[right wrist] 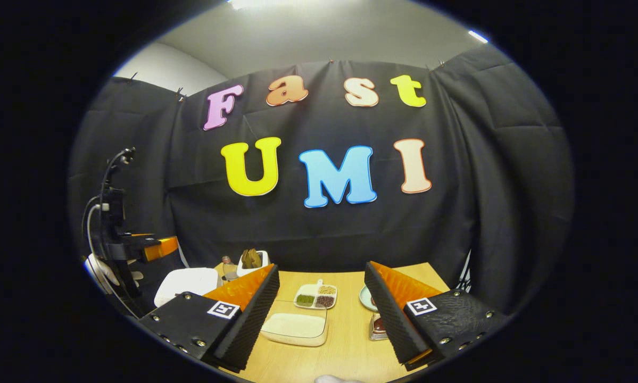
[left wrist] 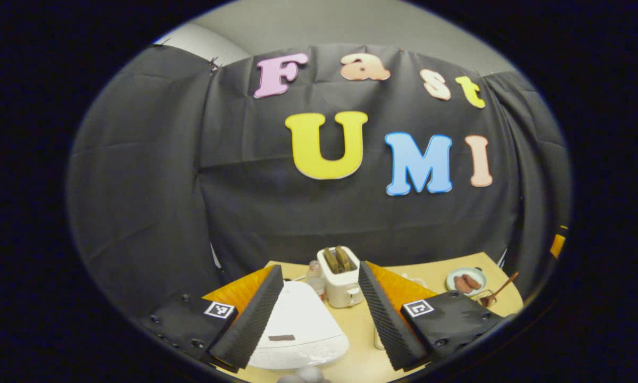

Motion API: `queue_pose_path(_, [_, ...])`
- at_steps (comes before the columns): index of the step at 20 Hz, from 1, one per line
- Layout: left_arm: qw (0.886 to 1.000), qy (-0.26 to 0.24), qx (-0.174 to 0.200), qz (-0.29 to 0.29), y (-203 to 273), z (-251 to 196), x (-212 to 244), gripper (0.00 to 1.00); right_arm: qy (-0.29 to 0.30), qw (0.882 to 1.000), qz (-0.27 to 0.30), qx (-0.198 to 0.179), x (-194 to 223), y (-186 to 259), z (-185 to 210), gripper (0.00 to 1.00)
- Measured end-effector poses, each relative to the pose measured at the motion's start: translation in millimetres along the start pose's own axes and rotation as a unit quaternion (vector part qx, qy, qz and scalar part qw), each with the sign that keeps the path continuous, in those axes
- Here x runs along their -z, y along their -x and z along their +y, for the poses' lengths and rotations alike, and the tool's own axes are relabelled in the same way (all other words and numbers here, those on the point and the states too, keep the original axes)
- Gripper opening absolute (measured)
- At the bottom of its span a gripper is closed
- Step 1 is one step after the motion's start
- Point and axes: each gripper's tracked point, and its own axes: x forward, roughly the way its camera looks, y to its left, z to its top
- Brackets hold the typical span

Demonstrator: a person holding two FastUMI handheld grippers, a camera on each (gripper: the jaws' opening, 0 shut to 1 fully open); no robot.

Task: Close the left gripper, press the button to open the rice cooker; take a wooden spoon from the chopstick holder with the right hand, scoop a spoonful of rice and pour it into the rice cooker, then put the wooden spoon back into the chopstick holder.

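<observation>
Rice cooker (left wrist: 297, 327): white, lid down, on desk (left wrist: 361, 346) between the fingers of the left claw (left wrist: 319, 314), which gapes. Right claw (right wrist: 321, 314): spread, empty. Wooden spoon (left wrist: 499, 291): far right. Pressing calls for fingers together, squarely over the button.
</observation>
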Motion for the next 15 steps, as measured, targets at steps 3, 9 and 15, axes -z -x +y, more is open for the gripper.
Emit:
queue_pose_path(3, [0.999,0.001,0.021,-0.047,45,-24,-33,0.99,0.002,1.0,-0.026,0.013,-19,2,-3,0.98])
queue_pose_path(9, [0.997,-0.009,0.022,-0.072,94,-28,-41,1.0,0.01,0.998,-0.048,0.027,-36,9,-6,0.98])
queue_pose_path(15, [0.997,-0.006,0.028,-0.067,104,-30,-40,0.98,0.007,0.998,-0.047,0.031,-37,13,-7,0.98])
